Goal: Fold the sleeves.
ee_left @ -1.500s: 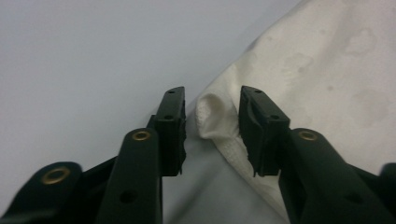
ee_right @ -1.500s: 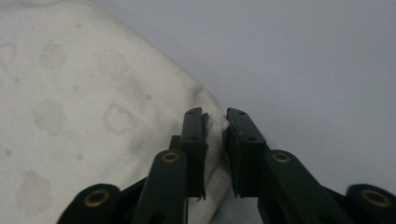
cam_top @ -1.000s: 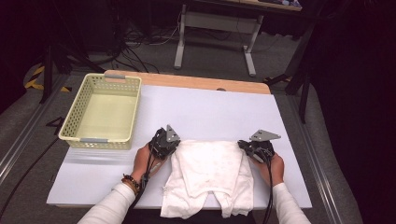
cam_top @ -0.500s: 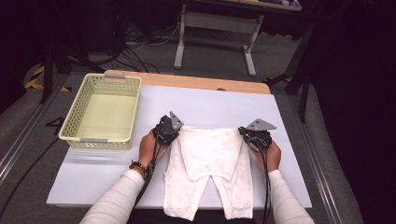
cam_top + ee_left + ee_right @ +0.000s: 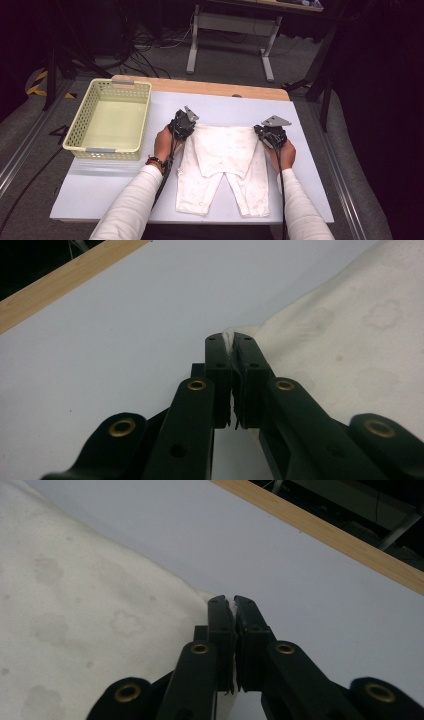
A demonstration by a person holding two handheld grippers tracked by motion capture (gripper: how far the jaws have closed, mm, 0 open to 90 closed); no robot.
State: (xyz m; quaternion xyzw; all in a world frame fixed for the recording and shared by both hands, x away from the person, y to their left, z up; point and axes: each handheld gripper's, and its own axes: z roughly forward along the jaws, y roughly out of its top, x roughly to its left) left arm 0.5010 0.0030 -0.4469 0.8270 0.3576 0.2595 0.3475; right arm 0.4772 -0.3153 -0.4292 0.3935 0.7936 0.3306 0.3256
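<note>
Our left gripper (image 5: 186, 125) is clamped on the far left corner of the white baby trousers (image 5: 222, 167), and in the left gripper view we see a sliver of pale cloth pinched between its two black jaws. Our right gripper (image 5: 267, 134) is closed in the same way on the far right corner of the waistband. In the right gripper view the fabric edge sits between the jaws, with faint cloud-shaped prints on the cloth beside them.

The trousers lie flat in the middle of the table (image 5: 100, 185), waistband on the far side, both legs pointing back toward us and slightly spread. The table is covered by a smooth white sheet, and a strip of light wood (image 5: 210, 88) shows along its far edge.

To the left of the trousers, near our left hand (image 5: 162, 143), stands a pale yellow plastic basket (image 5: 80, 135) with latticed walls, resting on the sheet.

Beyond the table we see a dark room with a grey carpeted floor. A white metal stand (image 5: 232, 25) with two legs rises behind the table, and black cables (image 5: 150, 40) trail over the floor near it. A piece of yellow and black striped tape (image 5: 37, 82) lies at the far left. Metal rails run along the floor on both sides of the table.
</note>
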